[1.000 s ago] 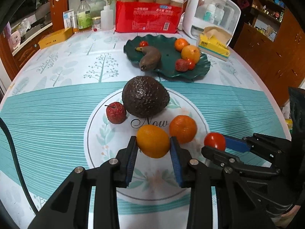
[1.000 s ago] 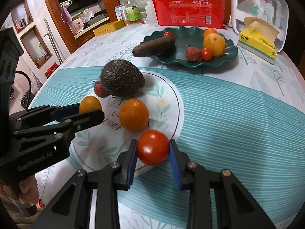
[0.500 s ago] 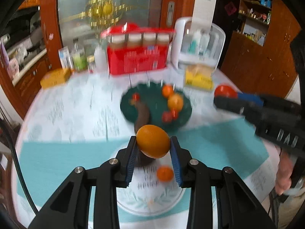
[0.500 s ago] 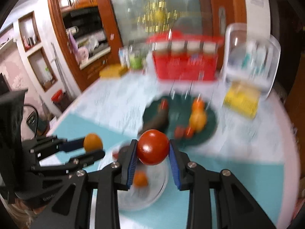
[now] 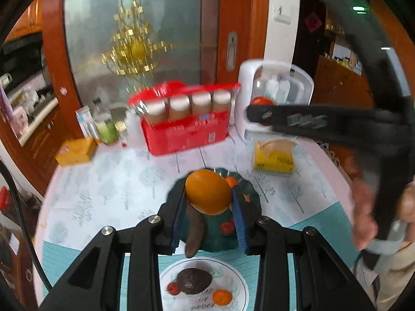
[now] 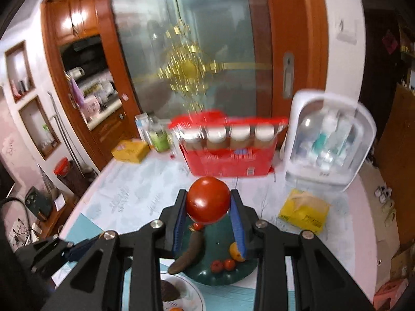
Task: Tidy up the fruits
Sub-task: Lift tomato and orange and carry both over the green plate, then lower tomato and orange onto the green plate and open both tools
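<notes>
Both grippers are up in the air over the table right now, each with a fruit pinched between its blue pads. The left gripper is clamped on an orange, jaws only a fruit's width apart. The right gripper has a red tomato squeezed the same way, and in the left view you can spot it off to the right with a person's hand on its handle (pretty blurry, though).

Below them sits the dark green plate with a brownish banana, a couple of small red fruits and an orange-yellow fruit on it. Closer to the camera there's a white round mat with an avocado, a small red fruit on its left and a mandarin on its right.

At the back of the table: a red pack of jars, a white container and a yellow tissue pack.
</notes>
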Demonstrator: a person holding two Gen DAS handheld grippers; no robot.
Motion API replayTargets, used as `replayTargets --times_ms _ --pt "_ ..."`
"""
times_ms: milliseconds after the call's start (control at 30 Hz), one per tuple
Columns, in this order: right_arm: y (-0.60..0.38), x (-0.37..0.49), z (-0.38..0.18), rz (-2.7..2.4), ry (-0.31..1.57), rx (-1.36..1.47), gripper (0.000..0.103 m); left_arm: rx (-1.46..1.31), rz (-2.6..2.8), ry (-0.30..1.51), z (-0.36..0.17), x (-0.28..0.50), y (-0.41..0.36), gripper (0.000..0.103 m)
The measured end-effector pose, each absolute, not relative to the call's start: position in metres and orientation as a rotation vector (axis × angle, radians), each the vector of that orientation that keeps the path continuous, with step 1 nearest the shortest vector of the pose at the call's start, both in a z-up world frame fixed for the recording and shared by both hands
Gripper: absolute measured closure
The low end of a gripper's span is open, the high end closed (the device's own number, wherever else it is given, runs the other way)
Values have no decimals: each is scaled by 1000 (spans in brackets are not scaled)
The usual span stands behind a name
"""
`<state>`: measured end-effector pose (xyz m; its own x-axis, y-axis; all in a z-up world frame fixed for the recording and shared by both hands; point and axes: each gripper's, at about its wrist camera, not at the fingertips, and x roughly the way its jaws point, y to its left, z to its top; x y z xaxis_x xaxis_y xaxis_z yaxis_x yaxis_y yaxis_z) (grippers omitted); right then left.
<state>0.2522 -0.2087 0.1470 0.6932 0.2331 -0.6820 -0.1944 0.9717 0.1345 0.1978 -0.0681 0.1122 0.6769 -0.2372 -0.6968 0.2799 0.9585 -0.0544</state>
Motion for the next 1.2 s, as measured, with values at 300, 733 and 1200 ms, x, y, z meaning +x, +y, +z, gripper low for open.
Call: replayTargets --times_ms 300,733,1200 --pt "-191 329 -9 264 1051 60 71 10 -318 989 -13 273 -89 70" --pt "-186 366 -111 269 1259 87 70 0 -312 1088 -87 310 -93 70" --pt "-192 350 -83 268 1195 90 69 -54 -282 1039 -58 294 -65 50"
